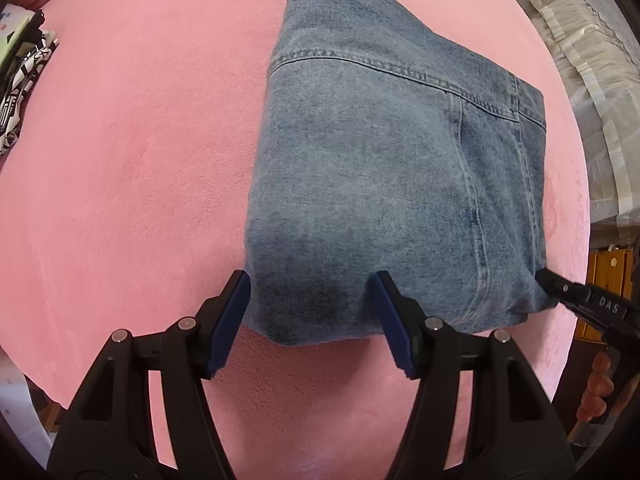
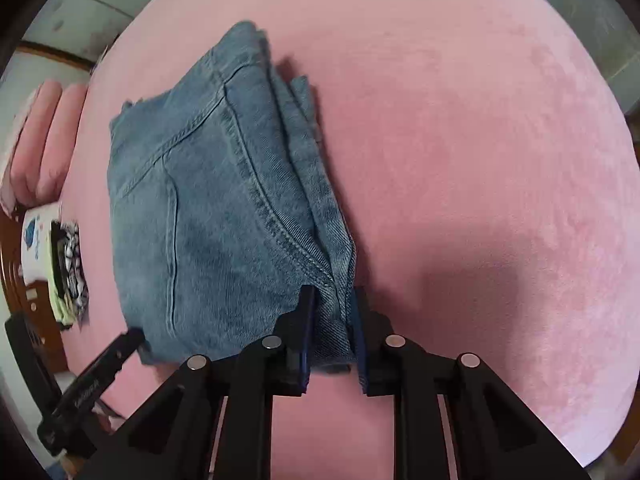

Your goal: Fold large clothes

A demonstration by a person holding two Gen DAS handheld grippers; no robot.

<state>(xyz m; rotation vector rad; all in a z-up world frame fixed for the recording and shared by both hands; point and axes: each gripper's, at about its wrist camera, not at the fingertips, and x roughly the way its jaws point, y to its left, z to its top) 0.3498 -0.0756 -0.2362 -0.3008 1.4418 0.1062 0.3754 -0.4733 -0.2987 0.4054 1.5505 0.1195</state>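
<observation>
Lying on the soft pink blanket [image 1: 140, 160] was a pair of blue denim jeans [image 1: 380, 168], already folded into a thick, tidy block with many layers showing along one side. Most of the folding looked done. What seemed left was a last small tidy or a move to a pile.

The right tool [image 2: 331, 332] was shut tight on the near corner of the blue jeans, where the folded layers met. It was squeezing the cloth between its pads.

The left tool [image 1: 310, 320] stood wide open over the other near corner of the jeans. Its blue pads [image 1: 228, 320] sat on either side of that rounded corner and were not pinching it.

Far from the jeans, at the blanket's edge, was a small stack of folded clothes with black and white patterns [image 1: 16, 92].

White letters reading "DAS" could be seen on the right tool's black finger beside the jeans. No tag or brand could be read on the jeans.
</observation>
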